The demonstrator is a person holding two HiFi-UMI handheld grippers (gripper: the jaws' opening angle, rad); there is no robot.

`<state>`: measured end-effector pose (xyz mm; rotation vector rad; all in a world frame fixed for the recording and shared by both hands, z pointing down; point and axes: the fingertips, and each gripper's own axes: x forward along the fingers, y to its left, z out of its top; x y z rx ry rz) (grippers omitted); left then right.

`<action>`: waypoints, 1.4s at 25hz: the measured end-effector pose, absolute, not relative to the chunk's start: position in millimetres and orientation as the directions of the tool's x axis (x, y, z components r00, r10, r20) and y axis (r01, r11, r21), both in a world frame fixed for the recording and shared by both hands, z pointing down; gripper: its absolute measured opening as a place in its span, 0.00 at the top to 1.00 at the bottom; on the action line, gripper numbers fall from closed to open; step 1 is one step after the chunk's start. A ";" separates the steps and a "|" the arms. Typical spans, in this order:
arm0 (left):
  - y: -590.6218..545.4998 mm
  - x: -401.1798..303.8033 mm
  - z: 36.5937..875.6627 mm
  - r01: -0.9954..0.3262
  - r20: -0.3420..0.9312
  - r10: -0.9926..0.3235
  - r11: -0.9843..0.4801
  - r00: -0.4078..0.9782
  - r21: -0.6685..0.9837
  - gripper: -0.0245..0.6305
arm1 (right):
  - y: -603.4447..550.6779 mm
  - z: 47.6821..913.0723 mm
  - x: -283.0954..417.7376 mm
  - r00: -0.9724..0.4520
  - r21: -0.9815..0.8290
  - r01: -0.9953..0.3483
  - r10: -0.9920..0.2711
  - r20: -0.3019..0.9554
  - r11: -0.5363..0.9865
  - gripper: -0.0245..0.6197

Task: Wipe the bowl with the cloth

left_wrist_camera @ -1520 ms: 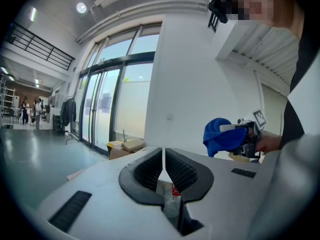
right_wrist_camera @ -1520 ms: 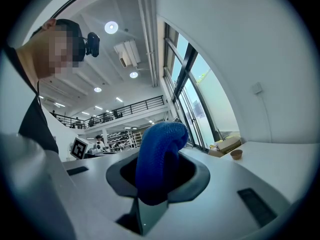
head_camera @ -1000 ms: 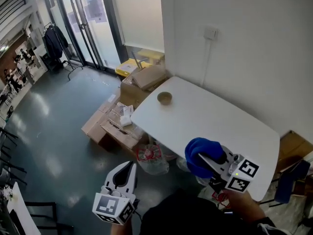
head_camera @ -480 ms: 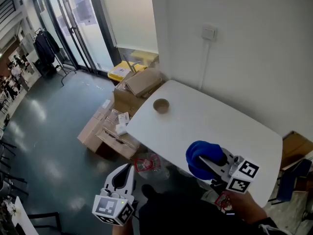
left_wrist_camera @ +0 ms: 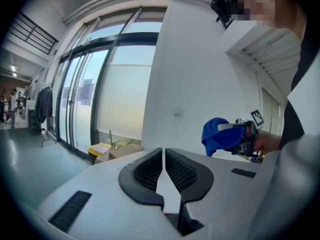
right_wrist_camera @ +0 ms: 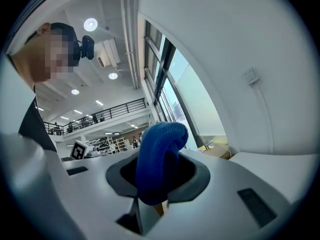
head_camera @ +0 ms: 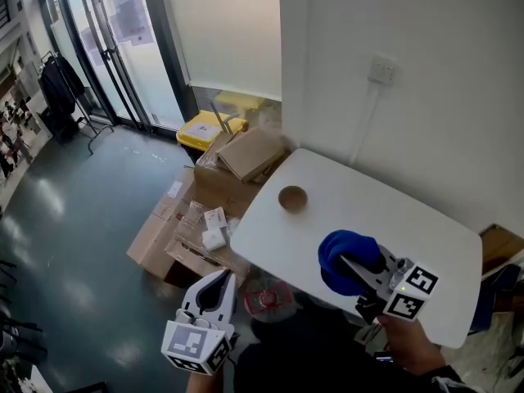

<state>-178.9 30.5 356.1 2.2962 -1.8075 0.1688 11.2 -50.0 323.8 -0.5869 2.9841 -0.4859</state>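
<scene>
A small tan bowl (head_camera: 292,197) stands near the left end of the white table (head_camera: 368,219) in the head view. My right gripper (head_camera: 348,262) is shut on a blue cloth (head_camera: 344,256), held over the table's near edge, short of the bowl. The cloth (right_wrist_camera: 157,159) bulges up between that gripper's jaws in the right gripper view. My left gripper (head_camera: 214,283) hangs below and left of the table, over the floor, shut with nothing in it; its jaws meet in the left gripper view, where the blue cloth (left_wrist_camera: 220,135) shows at the right.
Cardboard boxes (head_camera: 196,219) lie piled on the floor left of the table, with a yellow bin (head_camera: 205,129) behind them. The wall with a socket (head_camera: 382,70) runs along the table's far side. Glass doors (head_camera: 123,47) stand at the far left.
The head view has shifted, so the table and bowl sit further right and lower. Both grippers keep about the same places in the picture, the right one still shut on the cloth.
</scene>
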 end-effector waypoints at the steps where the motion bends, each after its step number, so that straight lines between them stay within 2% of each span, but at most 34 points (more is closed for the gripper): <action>1: 23.1 -188.7 356.5 -0.966 0.224 -0.940 -0.242 0.257 0.091 0.92 | -56.6 322.8 -1.7 -0.921 -0.312 -0.370 -0.389 0.002 0.875 0.84; 8: -23.1 -223.6 367.2 -0.934 0.249 -0.901 -0.337 0.356 0.119 0.92 | -82.7 340.6 -54.5 -0.895 -0.336 -0.434 -0.443 0.053 0.836 0.84; 17: -91.6 -204.3 394.1 -0.896 0.287 -0.849 -0.417 0.443 0.150 0.92 | -134.9 352.3 -35.3 -0.866 -0.366 -0.483 -0.495 0.067 0.795 0.84; 21: -121.1 -183.3 407.2 -0.880 0.327 -0.818 -0.430 0.474 0.200 0.92 | -162.8 355.6 -25.5 -0.874 -0.387 -0.469 -0.481 0.073 0.794 0.84; 31: -214.5 -158.8 457.5 -0.903 0.408 -0.805 -0.382 0.430 0.198 0.91 | -244.4 395.5 -15.0 -0.910 -0.415 -0.413 -0.390 0.144 0.811 0.84; 35: -237.4 -155.0 491.1 -0.905 0.453 -0.784 -0.361 0.425 0.225 0.79 | -269.1 424.2 -19.6 -0.916 -0.427 -0.401 -0.363 0.171 0.810 0.84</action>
